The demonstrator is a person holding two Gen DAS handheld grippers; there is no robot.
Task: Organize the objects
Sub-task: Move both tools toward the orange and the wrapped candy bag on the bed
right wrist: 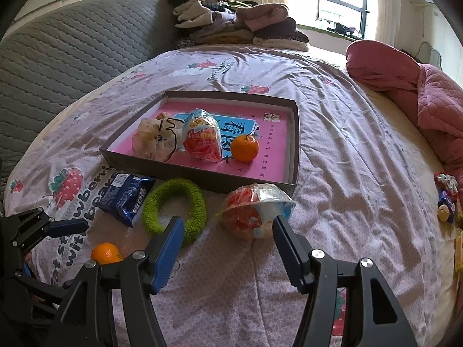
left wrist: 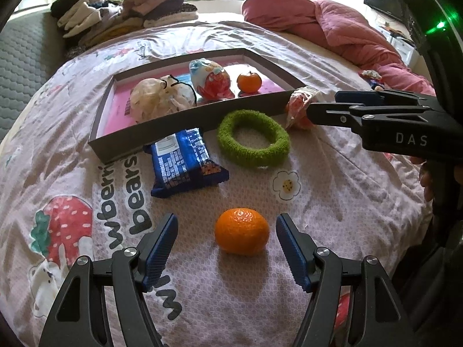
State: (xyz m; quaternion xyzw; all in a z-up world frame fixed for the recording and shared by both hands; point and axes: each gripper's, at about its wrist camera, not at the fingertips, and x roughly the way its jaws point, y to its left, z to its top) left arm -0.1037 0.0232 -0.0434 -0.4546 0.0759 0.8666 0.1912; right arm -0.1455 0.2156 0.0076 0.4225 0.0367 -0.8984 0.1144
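A shallow grey tray (right wrist: 293, 144) with a pink printed floor sits on a strawberry-print bedspread (right wrist: 347, 150), already holding three items: a cream drawstring pouch (right wrist: 153, 141), one wrapped snack bag (right wrist: 202, 138) and one tangerine (right wrist: 244, 148). Four items wait outside, near its front wall: a blue biscuit packet (left wrist: 185, 159), a green fuzzy ring (left wrist: 253, 137), a second snack bag (right wrist: 254, 214) and a second tangerine (left wrist: 241, 230). The left gripper (left wrist: 227, 241) straddles that loose tangerine, jaws released and clear of the fruit. The right gripper (right wrist: 228, 241), also released and empty, points at the loose snack bag. A good pick likely means lowering until the pads flank the tangerine's widest part, then squeezing gently.
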